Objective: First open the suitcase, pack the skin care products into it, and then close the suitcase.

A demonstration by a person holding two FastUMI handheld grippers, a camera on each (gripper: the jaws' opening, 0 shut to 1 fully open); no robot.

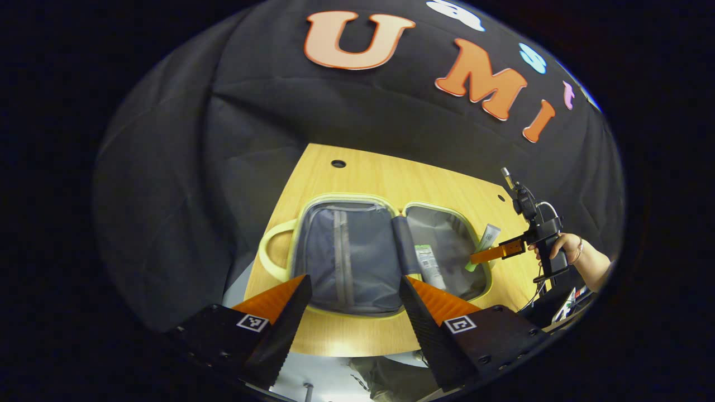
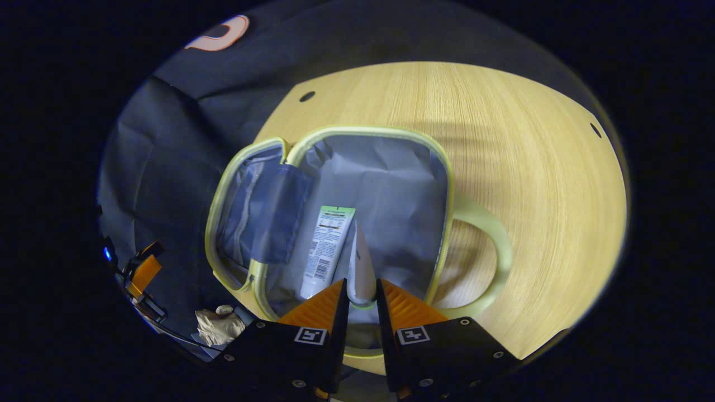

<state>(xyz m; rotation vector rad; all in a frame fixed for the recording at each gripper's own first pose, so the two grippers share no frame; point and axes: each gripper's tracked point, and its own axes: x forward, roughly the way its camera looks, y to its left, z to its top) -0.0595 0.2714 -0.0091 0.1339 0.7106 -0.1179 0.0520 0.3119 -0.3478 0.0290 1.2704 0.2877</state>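
Grey-lined open suitcase [image 2: 385, 184] holds one labelled tube [image 2: 327, 245].

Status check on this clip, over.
Left tongs open, idle. Right tongs shut on tube over open suitcase. One tube packed. Nothing blocking.
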